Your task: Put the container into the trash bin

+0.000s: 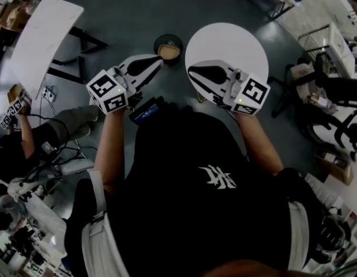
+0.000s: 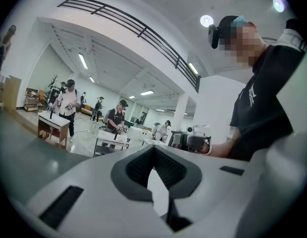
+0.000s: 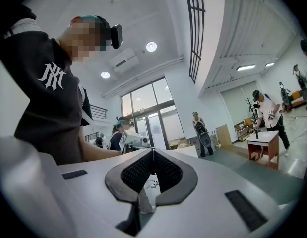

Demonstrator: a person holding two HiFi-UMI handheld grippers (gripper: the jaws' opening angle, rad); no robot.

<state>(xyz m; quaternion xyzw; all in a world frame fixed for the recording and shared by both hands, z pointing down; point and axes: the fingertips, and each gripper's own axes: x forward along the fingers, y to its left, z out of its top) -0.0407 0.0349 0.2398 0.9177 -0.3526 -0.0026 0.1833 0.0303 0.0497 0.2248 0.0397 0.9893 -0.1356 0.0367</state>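
Left gripper and right gripper both have their jaws pressed together, empty. At one o'clock off the left tips stands the round trash bin. Something tan inside is possibly the container. A white round table is at its three o'clock.

You're in a big open lab hall: grey floor, high ceiling, a balcony railing overhead, an office chair nearby, and other people working at small tables (headsets on, like yours).
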